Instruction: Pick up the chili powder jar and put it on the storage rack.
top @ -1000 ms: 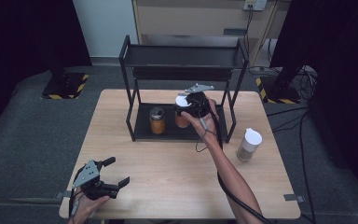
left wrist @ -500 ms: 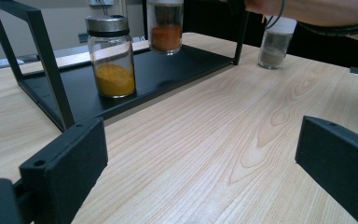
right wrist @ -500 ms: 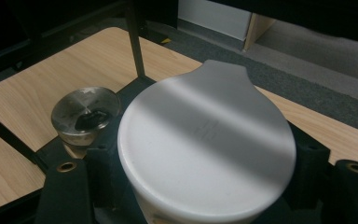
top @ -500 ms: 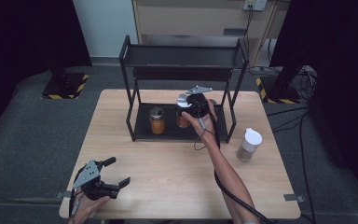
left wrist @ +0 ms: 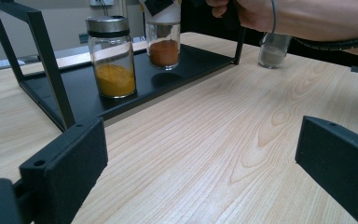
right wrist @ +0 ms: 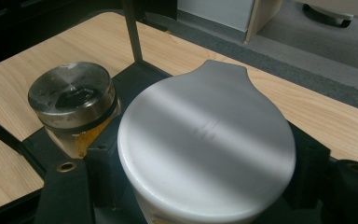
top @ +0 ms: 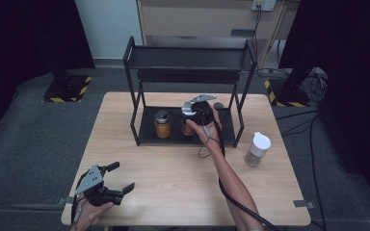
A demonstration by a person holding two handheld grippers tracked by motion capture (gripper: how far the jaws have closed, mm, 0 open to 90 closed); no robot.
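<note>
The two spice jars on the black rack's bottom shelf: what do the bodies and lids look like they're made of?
The jar with yellow powder: clear glass by the look, glossy and see-through, under a brushed silver metal lid that mirrors its surroundings. The jar with orange-red powder, clamped in the right gripper: the same clear, shiny body, likely glass, with a matte white flip lid, probably plastic.

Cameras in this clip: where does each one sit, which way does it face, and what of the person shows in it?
High view: above the person's side, looking forward and down on the table and black rack; both forearms, left gripper, right gripper.
Left gripper view: low over the tabletop, facing the rack; its open jaws, the right hand.
Right gripper view: above the white-lidded jar it clamps, looking down; its jaws.
Shared: the metal-lidded jar and the white-lidded jar appear in all three.
</note>
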